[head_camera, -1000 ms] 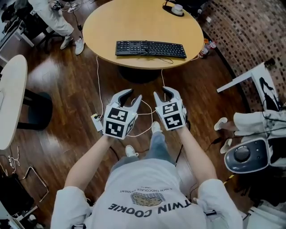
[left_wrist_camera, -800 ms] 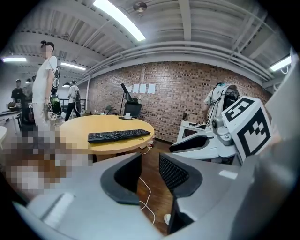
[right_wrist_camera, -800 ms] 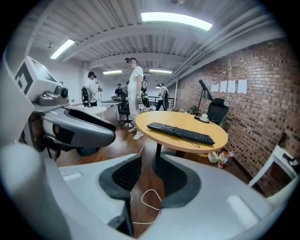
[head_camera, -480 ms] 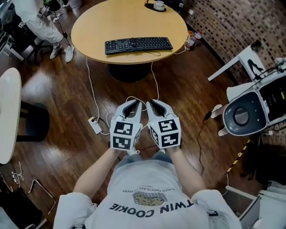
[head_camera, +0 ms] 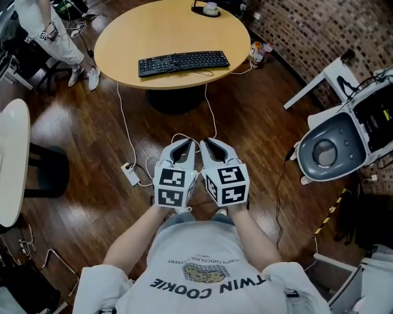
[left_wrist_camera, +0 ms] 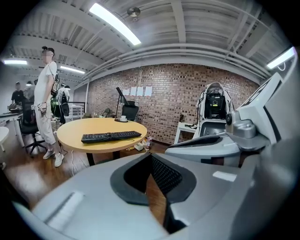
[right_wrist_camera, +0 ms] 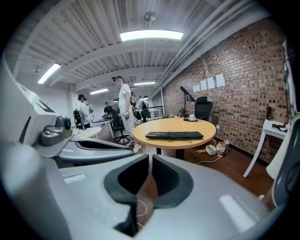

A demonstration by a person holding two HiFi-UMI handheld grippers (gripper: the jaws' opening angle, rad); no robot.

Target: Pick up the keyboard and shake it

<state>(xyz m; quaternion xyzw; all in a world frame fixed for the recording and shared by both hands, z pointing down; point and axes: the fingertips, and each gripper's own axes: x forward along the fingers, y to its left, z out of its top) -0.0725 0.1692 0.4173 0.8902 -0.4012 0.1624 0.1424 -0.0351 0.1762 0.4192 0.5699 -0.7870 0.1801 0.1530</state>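
Note:
A black keyboard (head_camera: pixel 183 62) lies on the round wooden table (head_camera: pixel 172 24), its cable trailing off the near edge. It also shows far ahead in the left gripper view (left_wrist_camera: pixel 111 136) and the right gripper view (right_wrist_camera: pixel 174 135). Both grippers hang side by side over the floor, well short of the table. My left gripper (head_camera: pixel 185 146) is shut with nothing in it (left_wrist_camera: pixel 150 158). My right gripper (head_camera: pixel 207 145) has its jaws closing, with only a thin slit left and nothing between them (right_wrist_camera: pixel 150 158).
A white machine (head_camera: pixel 331 146) stands on the floor at the right. A power strip (head_camera: pixel 131 174) and white cables lie on the wood floor ahead. A person (head_camera: pixel 52 30) stands left of the table. A cup (head_camera: pixel 210 8) sits at the table's far edge. A white table (head_camera: pixel 11 159) is at far left.
Both grippers' jaws have gone from spread apart to together. The two grippers have drawn close, side by side, and the view has shifted back from the table.

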